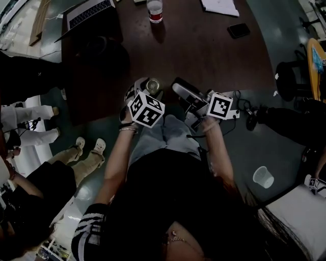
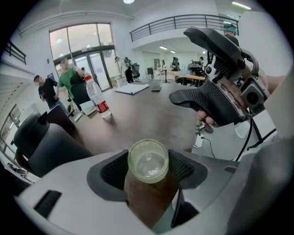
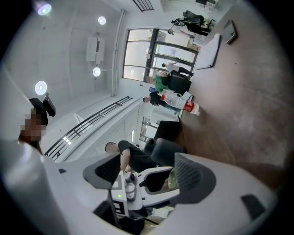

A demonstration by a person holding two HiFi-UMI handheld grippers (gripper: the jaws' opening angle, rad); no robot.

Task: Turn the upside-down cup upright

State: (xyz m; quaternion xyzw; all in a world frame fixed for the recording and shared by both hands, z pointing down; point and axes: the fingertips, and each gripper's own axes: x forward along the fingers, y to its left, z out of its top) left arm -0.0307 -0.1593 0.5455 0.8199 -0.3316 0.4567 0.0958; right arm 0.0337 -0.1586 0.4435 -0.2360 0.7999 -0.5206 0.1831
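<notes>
A clear plastic cup [image 1: 153, 85] stands at the near edge of the dark brown table [image 1: 204, 51]. My left gripper [image 1: 147, 89] is shut on it, one pad on each side. In the left gripper view the cup [image 2: 148, 160] sits between the two black pads [image 2: 115, 170], a round end facing the camera; which end that is I cannot tell. My right gripper [image 1: 182, 92] hangs just right of the cup, level and open, with nothing between its jaws. It also shows open in the left gripper view [image 2: 181, 64]. The right gripper [image 3: 149, 160] looks towards the left gripper [image 3: 138, 183].
A water bottle with a red label [image 1: 155, 11] stands at the table's far side, with a laptop [image 1: 89, 12], papers [image 1: 219, 6] and a phone [image 1: 238, 30]. A black chair [image 1: 102, 56] is at the table's left. Another clear cup [image 1: 263, 177] lies on the floor at right. People stand at left.
</notes>
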